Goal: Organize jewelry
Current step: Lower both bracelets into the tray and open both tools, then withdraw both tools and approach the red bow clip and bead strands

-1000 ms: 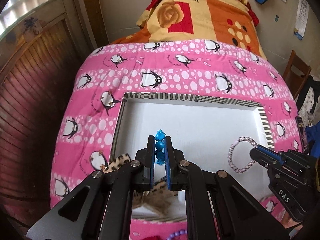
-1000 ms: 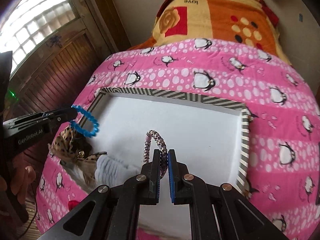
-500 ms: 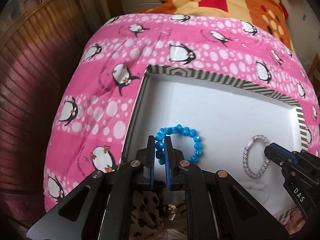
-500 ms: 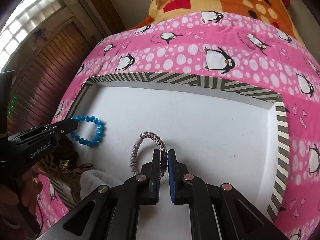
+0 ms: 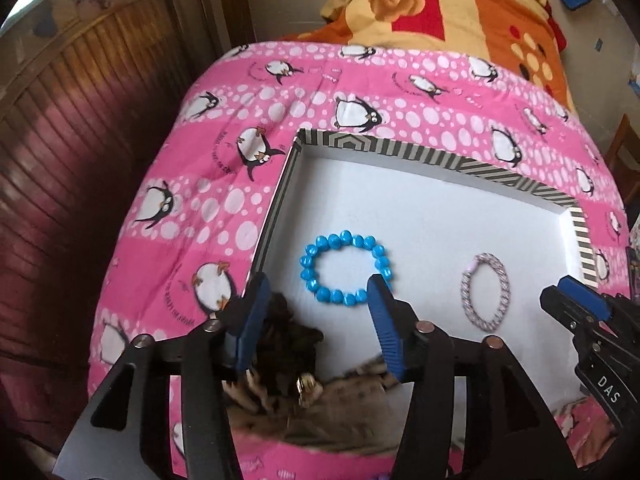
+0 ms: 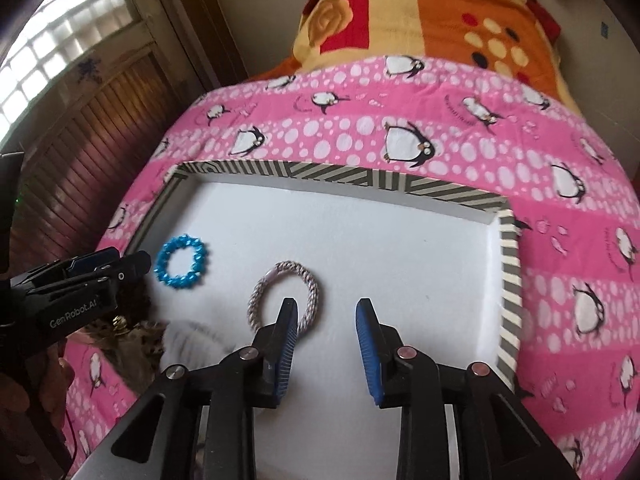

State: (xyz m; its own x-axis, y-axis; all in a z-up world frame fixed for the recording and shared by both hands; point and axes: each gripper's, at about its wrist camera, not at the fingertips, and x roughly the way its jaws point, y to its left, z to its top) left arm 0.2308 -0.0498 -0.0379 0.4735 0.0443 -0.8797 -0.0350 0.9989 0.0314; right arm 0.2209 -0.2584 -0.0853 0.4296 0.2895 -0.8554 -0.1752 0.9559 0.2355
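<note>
Bracelets are both in my striped tray (image 5: 472,168) now, the blue bead bracelet (image 5: 344,268) by its left edge and the braided bracelet (image 6: 285,292) beside it, while my left tongs (image 5: 320,300) and right tongs (image 6: 326,320) are opening with nothing pinched, so furry clips by the near-left corner may be left.

Tray (image 5: 472,166): white, grey-striped rim | in tray: blue bead bracelet (image 5: 346,268), pink-grey braided bracelet (image 5: 485,290) | under tray: pink penguin-print blanket (image 5: 400,80)
</note>
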